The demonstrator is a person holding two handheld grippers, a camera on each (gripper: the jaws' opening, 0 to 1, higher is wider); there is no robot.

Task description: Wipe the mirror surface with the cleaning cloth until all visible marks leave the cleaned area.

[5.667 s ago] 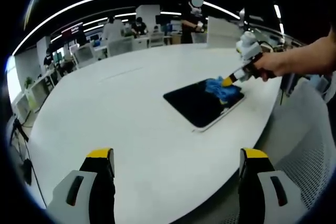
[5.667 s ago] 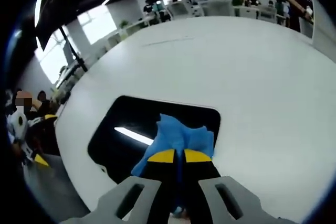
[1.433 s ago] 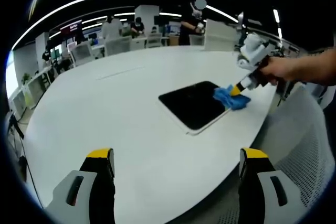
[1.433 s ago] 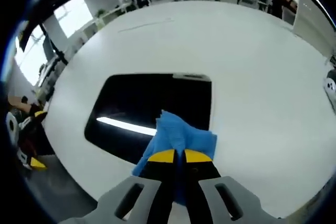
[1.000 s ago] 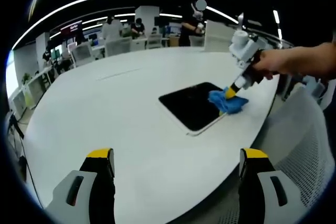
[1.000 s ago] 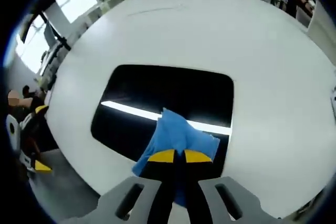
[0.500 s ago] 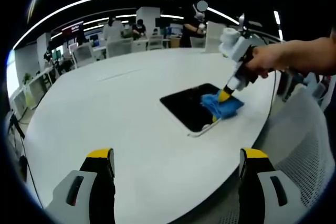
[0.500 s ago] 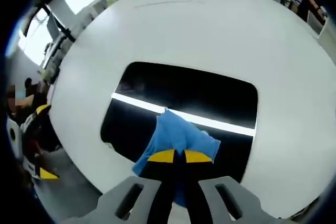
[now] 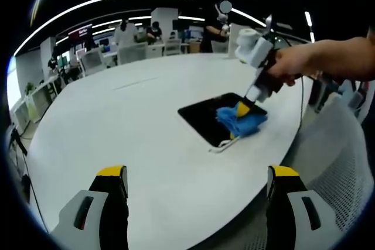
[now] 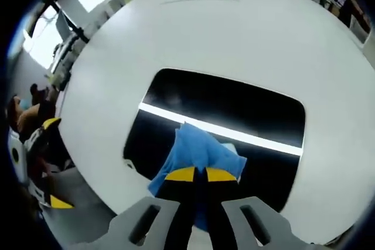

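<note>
Two grippers share one big white table point(image 9: 135, 127); the mirror point(image 10: 193, 118), a dark rounded rectangle with a pale rim, lies flat on it near the table's right near edge in the left gripper view, with only a narrow strip of white between its near corner and the drop to the floor; wide bare tabletop spreads to the left and far side of it.

Right gripper point(image 10: 194, 174): its yellow-tipped jaws are pressed together on the blue cleaning cloth point(image 10: 202, 151), which bunches ahead of the tips and rests on the mirror's near part; in the right gripper view the mirror's long axis runs from left to right, tilting slightly downward to the right, and a bright strip of reflected light crosses the glass along that axis, passing just beyond the cloth; a person's hand point(image 9: 293, 65) grips that tool from the right, slanting it down onto the glass.

Left gripper point(image 9: 196, 174): jaws spread wide with nothing between them, hanging over the table's near edge, well apart from the mirror; a mesh chair point(image 9: 343, 162) stands just off the table's right edge.
</note>
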